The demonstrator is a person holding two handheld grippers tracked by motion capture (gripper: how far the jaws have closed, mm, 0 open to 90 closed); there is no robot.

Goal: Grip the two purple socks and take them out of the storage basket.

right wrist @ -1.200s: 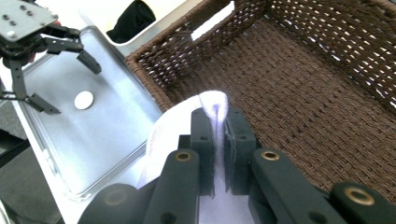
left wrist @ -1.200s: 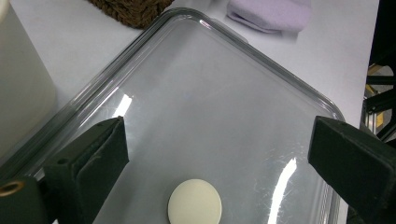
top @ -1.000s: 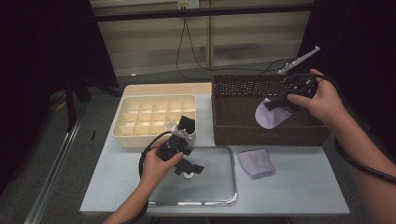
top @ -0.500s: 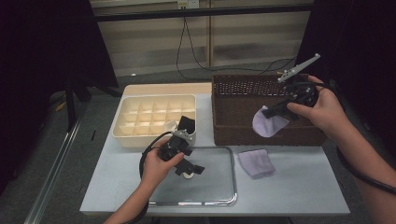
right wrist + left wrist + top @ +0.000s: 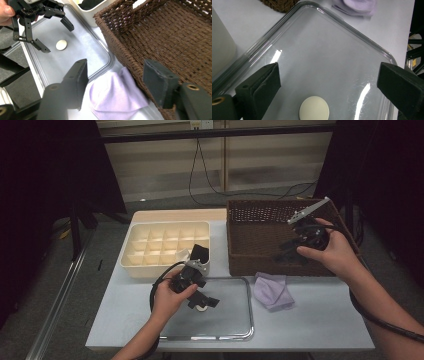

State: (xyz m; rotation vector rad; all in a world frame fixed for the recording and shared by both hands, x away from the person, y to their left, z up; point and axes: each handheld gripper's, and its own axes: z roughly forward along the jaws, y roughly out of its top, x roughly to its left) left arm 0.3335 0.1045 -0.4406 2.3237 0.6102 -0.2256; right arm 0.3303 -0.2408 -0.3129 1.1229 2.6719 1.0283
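While the right hand-held gripper (image 5: 292,251) hangs over the basket (image 5: 260,227) (jaws just spread, nothing between them), the cloth (image 5: 272,290) lies at the desk's front right. Soft and limp, it likely grips best at a raised fold. The left hand-held gripper (image 5: 202,300) stands spread over the tray (image 5: 235,332).

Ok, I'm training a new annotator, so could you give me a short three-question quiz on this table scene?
1. True or false: the purple cloth lies inside the basket.
2. What lies in the glass tray below the left gripper?
3. The left gripper's jaws are: A open, B shut on the tray's rim, C shut on the cloth.
Key: 1 false, it lies on the table beside the basket. 2 a small round cream disc. 3 A.
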